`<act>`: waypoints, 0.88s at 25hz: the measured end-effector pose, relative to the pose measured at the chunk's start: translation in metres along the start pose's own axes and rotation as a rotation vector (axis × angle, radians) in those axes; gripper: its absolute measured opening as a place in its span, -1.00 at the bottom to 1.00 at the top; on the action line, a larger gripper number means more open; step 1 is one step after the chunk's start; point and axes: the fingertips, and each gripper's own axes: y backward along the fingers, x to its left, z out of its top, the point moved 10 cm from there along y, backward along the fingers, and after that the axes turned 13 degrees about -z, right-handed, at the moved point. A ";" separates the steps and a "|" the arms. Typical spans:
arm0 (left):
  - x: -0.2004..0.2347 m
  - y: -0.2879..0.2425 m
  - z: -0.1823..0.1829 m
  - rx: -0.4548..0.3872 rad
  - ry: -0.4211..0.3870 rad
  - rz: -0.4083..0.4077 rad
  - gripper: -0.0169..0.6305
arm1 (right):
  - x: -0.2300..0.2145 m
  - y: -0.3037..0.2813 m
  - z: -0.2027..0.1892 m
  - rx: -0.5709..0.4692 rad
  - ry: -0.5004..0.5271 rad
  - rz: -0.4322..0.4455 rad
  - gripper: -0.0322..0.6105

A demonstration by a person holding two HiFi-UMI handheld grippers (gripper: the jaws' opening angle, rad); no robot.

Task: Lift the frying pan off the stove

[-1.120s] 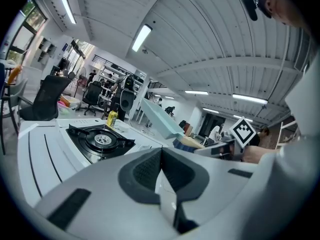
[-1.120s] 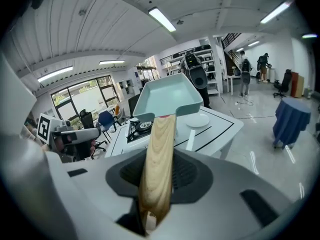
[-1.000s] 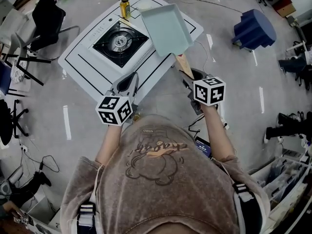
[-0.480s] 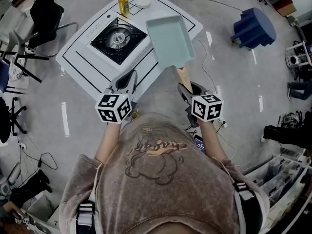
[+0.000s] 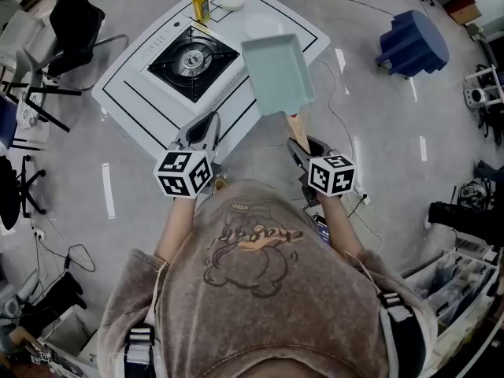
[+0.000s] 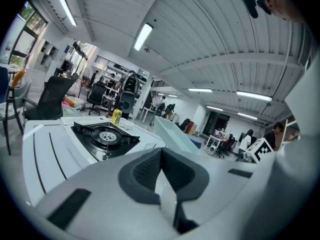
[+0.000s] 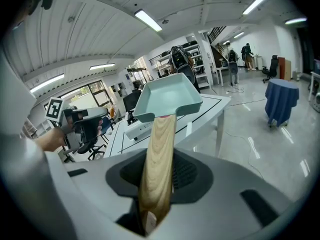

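The frying pan [image 5: 277, 73] is a pale green rectangular pan with a wooden handle [image 5: 298, 126]. It hangs in the air to the right of the black gas stove [image 5: 189, 61], over the white table's [image 5: 126, 101] right part. My right gripper [image 5: 303, 150] is shut on the handle's end, and in the right gripper view the handle [image 7: 160, 144] runs out between the right gripper's [image 7: 159, 170] pads to the pan [image 7: 167, 101]. My left gripper [image 5: 201, 132] hovers at the table's near edge, shut and holding nothing. The left gripper [image 6: 161, 156] looks toward the stove [image 6: 105, 136] and the pan [image 6: 172, 133].
A yellow bottle [image 5: 200, 5] and a small white dish [image 5: 231, 3] stand at the table's far end behind the stove. A black office chair [image 5: 75, 30] is left of the table and a blue cloth-covered stand [image 5: 411, 44] to the right. Cables lie on the floor.
The pan has come back toward me and a little further right of the stove as my right gripper drew in. The left gripper has hardly moved.
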 end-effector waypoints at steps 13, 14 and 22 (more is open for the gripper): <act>0.002 0.005 -0.002 0.003 0.007 0.018 -0.92 | -0.003 -0.008 -0.007 0.047 -0.023 -0.008 -0.57; 0.002 0.005 -0.002 0.003 0.008 0.017 -0.92 | -0.003 -0.008 -0.007 0.046 -0.026 -0.009 -0.57; 0.003 0.003 -0.005 0.013 0.016 0.008 -0.92 | -0.009 -0.009 -0.005 0.050 -0.054 -0.016 -0.57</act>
